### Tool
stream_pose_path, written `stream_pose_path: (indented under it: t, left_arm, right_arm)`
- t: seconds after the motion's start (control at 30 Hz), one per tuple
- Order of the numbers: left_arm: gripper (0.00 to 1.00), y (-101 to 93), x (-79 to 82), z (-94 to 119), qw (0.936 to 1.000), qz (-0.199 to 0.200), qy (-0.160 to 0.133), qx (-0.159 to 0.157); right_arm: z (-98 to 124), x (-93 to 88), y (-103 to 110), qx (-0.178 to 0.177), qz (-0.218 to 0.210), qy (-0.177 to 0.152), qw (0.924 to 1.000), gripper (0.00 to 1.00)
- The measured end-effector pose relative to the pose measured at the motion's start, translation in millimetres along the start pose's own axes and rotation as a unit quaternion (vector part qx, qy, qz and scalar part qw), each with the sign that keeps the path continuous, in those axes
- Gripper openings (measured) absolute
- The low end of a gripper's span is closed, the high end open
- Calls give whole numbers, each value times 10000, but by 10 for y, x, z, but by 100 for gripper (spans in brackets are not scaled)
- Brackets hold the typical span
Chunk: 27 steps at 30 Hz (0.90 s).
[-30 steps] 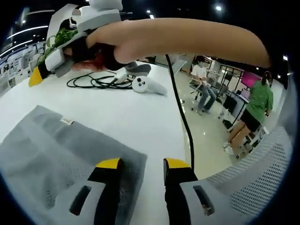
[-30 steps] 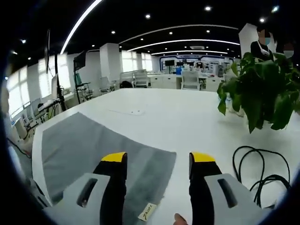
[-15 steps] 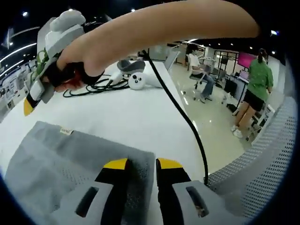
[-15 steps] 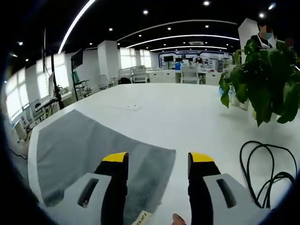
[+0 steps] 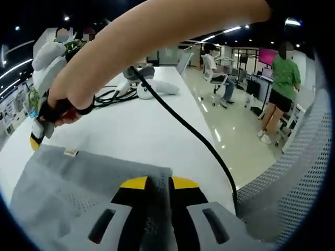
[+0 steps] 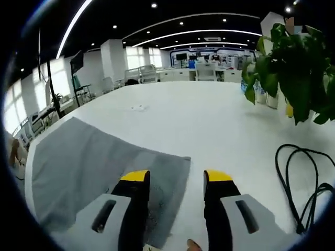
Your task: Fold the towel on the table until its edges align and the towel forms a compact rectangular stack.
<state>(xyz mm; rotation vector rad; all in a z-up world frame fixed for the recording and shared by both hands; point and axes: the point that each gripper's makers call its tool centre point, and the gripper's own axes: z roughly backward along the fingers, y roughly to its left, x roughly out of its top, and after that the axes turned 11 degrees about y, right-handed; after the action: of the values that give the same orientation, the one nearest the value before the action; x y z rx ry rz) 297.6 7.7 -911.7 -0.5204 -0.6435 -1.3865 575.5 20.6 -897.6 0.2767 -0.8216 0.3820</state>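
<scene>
A grey towel [image 5: 73, 183] lies flat on the white table [image 5: 141, 130], with a small label [image 5: 69, 152] at its far edge. My left gripper [image 5: 158, 183] is shut on the towel's near corner, and cloth fills the thin gap between its yellow tips. A hand holds my right gripper [image 5: 35, 138] just past the towel's far corner. In the right gripper view, the towel [image 6: 89, 162] spreads to the left. There my right gripper [image 6: 176, 178] stands open over the towel's corner, with the cloth edge lying between its fingers.
A potted plant [image 6: 293, 63] and a coiled black cable [image 6: 303, 178] sit right of the towel. A white controller [image 5: 154, 89] lies further along the table. A mesh chair [image 5: 293, 183] stands by the table edge. A person [image 5: 285, 78] walks on the floor beyond.
My left jaws have closed from wide apart onto the towel's corner. The right gripper has dropped toward the far corner, and its jaws have narrowed a little.
</scene>
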Motion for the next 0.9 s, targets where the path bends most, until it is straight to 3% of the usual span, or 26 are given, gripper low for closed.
stream_pose_path:
  t: [0.1,0.3,0.5,0.67,0.73,0.77,0.9]
  left_arm:
    - [11,23,-10,9,10000,31,24,-52]
    - [6,58,-20,7,9999,71,12,-84]
    - [5,62,-19,8,9999,94,-26,-133]
    - [5,62,-19,9,9999,71,-60,-117]
    - [5,67,-20,10,9998,25,-66,-162]
    - [5,70,-19,12,9998,29,-67,-176]
    - [5,67,-15,11,9997,55,-81,-210]
  right_arm:
    - [-72,-62,-7,-61,67,167,9998,35]
    - [-161,-58,-33,-88,134,196,9997,27]
    - [-201,9,-30,-114,89,87,9999,22]
    - [-219,44,16,-71,189,-22,9998,8]
    - [-236,47,101,151,154,-116,9997,1]
    - [-234,19,60,32,142,-55,9999,1]
    - [-239,39,20,191,-275,-168,9993,0]
